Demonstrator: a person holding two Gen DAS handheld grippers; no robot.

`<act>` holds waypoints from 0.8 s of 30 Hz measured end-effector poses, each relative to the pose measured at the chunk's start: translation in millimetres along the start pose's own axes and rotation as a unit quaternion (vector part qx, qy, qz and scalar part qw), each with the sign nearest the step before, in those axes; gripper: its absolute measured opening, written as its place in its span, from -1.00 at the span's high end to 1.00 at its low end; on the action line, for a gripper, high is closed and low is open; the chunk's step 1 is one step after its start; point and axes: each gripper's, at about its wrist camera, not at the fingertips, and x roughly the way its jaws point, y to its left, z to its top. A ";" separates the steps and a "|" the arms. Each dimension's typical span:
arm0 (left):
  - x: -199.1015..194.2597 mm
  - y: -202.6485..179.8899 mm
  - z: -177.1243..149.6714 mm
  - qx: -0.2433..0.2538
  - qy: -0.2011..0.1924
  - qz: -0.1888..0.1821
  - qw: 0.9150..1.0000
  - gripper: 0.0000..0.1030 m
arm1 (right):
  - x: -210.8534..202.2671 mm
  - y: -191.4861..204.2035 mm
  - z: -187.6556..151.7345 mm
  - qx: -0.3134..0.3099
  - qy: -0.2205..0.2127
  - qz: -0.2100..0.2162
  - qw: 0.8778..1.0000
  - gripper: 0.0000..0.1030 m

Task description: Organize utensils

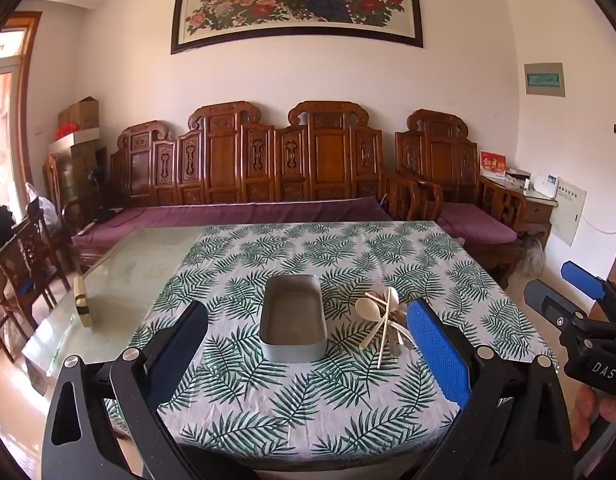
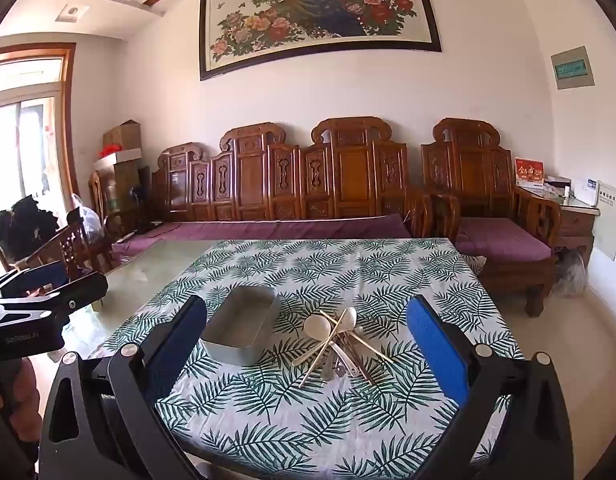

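Utensils (image 2: pixel 340 344) lie heaped right of the tin (image 2: pixel 239 330), dead ahead of your released right hand-held gripper (image 2: pixel 308 344), the nearer one.

The tray (image 1: pixel 293 318) is dull grey metal, brushed and matt. The spoons (image 2: pixel 322 326) beside it look like smooth cream plastic with a soft sheen; the chopsticks (image 2: pixel 320 356) look like pale bare wood. A thin, slightly creased cloth (image 2: pixel 348 276) printed with green fern leaves covers the worktop (image 1: pixel 147 256), whose bare part is glossy glass. Each tool carries finely textured blue rubber pads (image 1: pixel 438 356) on speckled matt black plastic arms.
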 end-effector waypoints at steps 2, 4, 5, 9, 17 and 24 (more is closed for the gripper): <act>-0.2 -0.3 0.5 0.000 0.000 0.000 1.000 -0.88 | -0.1 0.1 0.1 0.000 0.000 0.000 1.000 -0.95; -0.1 -0.1 -0.4 0.000 0.000 0.000 1.000 -0.88 | -0.4 0.1 0.2 0.000 0.000 0.000 1.000 -0.95; -0.2 0.2 -0.5 0.000 -0.001 0.000 1.000 -0.88 | -0.4 0.0 0.0 0.000 0.000 0.000 1.000 -0.95; -0.3 0.5 -0.3 0.000 0.000 0.000 1.000 -0.88 | -0.8 0.0 0.3 0.000 0.001 0.001 1.000 -0.95; -0.3 0.1 -0.7 0.000 -0.001 0.000 1.000 -0.88 | -2.4 2.2 0.2 0.000 0.000 0.001 1.000 -0.95; -0.7 -0.5 1.0 0.001 -0.001 0.000 1.000 -0.88 | -2.6 1.7 0.5 0.000 0.000 0.001 1.000 -0.95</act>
